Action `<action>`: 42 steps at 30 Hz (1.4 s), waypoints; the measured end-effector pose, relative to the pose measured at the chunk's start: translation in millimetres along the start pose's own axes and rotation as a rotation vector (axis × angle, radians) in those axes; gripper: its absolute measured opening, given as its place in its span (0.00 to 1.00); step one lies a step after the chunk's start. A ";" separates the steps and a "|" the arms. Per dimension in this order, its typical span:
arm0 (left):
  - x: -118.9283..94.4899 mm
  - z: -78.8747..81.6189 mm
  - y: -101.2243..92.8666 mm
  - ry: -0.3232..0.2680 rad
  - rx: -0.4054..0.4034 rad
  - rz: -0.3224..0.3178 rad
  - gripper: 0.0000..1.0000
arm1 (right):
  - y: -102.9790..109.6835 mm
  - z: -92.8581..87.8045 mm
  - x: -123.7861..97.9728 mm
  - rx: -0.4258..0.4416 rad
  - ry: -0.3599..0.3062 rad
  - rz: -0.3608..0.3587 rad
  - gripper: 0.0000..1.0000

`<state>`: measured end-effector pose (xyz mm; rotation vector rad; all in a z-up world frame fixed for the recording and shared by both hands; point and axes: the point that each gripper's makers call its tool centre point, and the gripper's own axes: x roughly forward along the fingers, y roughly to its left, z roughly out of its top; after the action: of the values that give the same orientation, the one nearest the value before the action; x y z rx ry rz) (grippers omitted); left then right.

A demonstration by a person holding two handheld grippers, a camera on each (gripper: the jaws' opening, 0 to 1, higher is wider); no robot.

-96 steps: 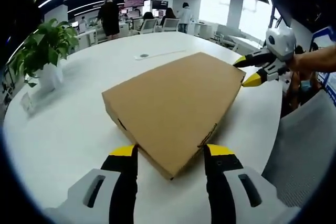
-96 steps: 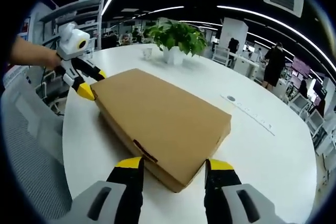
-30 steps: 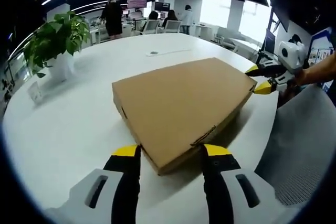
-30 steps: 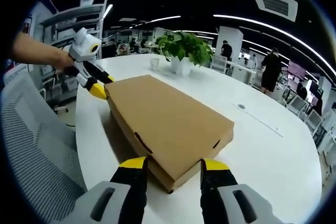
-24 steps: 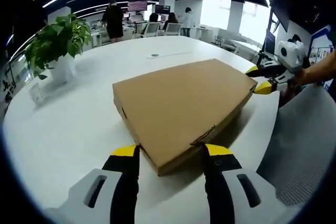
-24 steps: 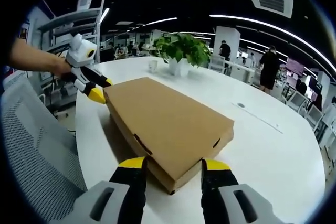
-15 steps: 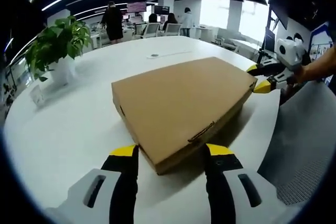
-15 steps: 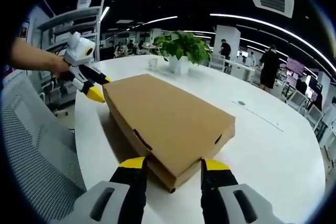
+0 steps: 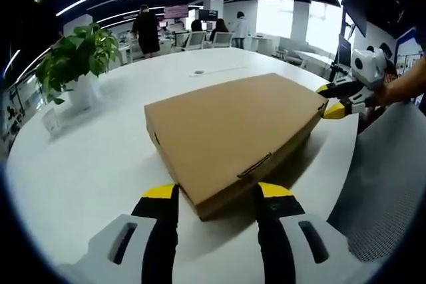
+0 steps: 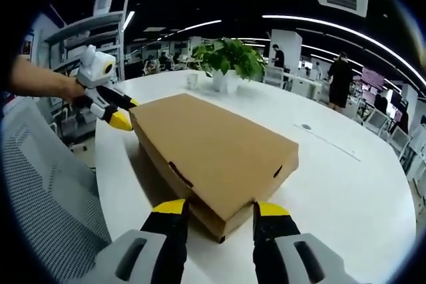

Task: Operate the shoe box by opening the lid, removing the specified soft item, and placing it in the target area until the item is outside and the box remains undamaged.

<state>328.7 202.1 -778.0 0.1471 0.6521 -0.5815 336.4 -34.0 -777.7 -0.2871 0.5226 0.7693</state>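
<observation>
In the left gripper view the left gripper [image 9: 214, 194] has its jaws parted, one yellow tip on each side of the near corner of the shoe box [image 9: 233, 134], close against its side walls though contact cannot be confirmed. In the right gripper view the right gripper [image 10: 219, 209] does the same at the opposite corner of the shoe box [image 10: 213, 151], jaws spread and flanking the cardboard. Each gripper also appears in the other's view: the right gripper [image 9: 333, 101] at about 2 o'clock by the far corner, the left gripper [image 10: 120, 112] at about 10 o'clock, held by a person's hand. Compared with three seconds ago, the box sits a little higher and closer between both pairs of tips, with a deeper shadow under its chair-side edge, so the lid or the whole box seems to have been nudged upward slightly; over the last half second little has altered. The lid is still down and the soft item stays hidden inside, so the opening step looks barely begun. The box lies flat on the white surface [image 9: 86, 157], with a potted plant [image 9: 73, 58] at 10 o'clock and a mesh chair [image 10: 46, 197] at 8 o'clock.
</observation>
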 end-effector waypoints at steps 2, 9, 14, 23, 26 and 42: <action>-1.3 1.0 1.0 0.001 0.004 0.000 0.45 | -0.2 2.3 -1.4 0.028 0.000 0.000 0.35; -3.5 4.9 -1.7 0.018 0.019 -0.013 0.48 | 0.5 7.3 -4.5 0.043 -0.003 0.001 0.35; -7.1 7.7 -3.4 0.038 0.060 -0.021 0.50 | 1.0 13.3 -8.4 0.043 -0.010 -0.002 0.35; -17.0 19.3 -3.4 0.017 0.064 -0.028 0.49 | 0.9 26.2 -16.0 0.032 -0.033 -0.001 0.38; -19.4 22.9 -4.0 0.016 0.073 -0.030 0.50 | 1.2 30.3 -17.7 0.032 -0.040 -0.001 0.39; -32.0 49.4 1.3 -0.024 0.096 -0.009 0.48 | -7.2 56.4 -26.1 -0.007 -0.081 -0.017 0.41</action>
<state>335.0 202.9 -719.5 0.2274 0.6022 -0.6225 345.3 -30.0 -715.8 -0.2650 0.4404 0.7636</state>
